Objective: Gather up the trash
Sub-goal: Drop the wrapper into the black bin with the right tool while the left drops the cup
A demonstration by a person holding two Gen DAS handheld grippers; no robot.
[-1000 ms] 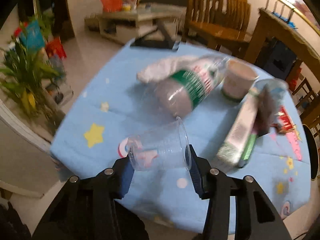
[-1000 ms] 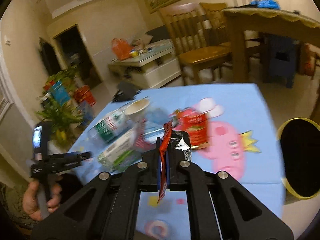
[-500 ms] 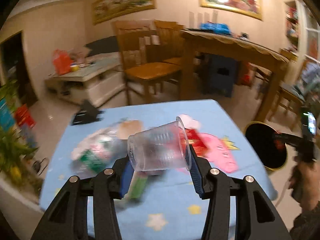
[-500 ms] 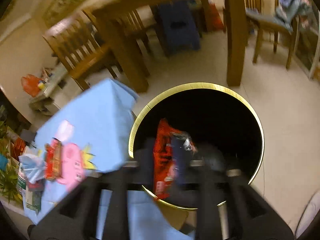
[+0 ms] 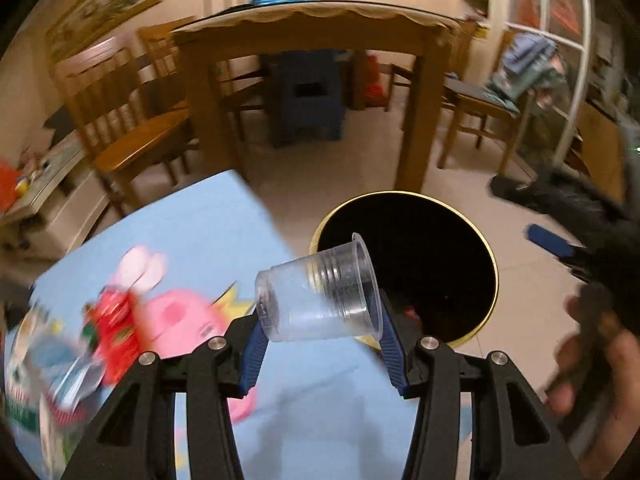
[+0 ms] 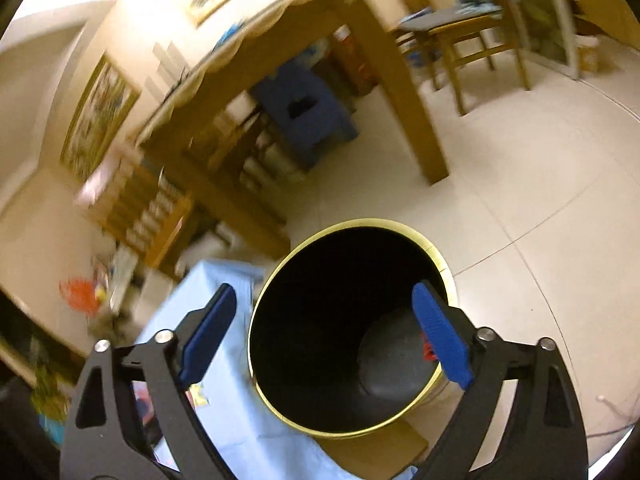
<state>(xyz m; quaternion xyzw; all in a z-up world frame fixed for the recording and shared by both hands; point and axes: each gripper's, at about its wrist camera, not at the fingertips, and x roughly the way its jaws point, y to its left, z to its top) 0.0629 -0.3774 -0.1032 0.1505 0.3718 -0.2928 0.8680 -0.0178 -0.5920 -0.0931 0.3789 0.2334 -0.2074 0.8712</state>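
1. Now we see our left claw [image 5: 320, 334] clamped on a clear plastic cup [image 5: 318, 294], its blue pads [image 5: 253, 354] pressing the cup's two sides; the cup lies on its side with its mouth turned to the right, toward the bin.
2. We hold the cup at the near left edge of a black waste bin [image 5: 490, 256] with a gold rim, which stands on the pale tiled floor just beside the counter's right edge.
3. Our counter [image 5: 208, 220] wears a light blue cloth printed with a pink cartoon figure; at its left end lies a blurred heap of leftover rubbish, among it a red wrapper [image 5: 114, 322].
4. Over the bin [image 6: 280, 276], in the right wrist view, our right claw [image 6: 322, 332] stands wide apart with nothing between its pads [image 6: 438, 334]; its jaws have just been opening.
5. Deep in the bin's dark bottom, a scrap of red packet [image 6: 427, 348] peeps out beside the right pad.
6. At the right edge of the left wrist view, we make out our right hand [image 5: 588, 364] on its dark handle, too blurred for detail.
7. Beyond the bin stand a wooden dining table [image 5: 316, 28], wooden chairs [image 5: 120, 120] and a blue stool [image 5: 306, 98] beneath the table.
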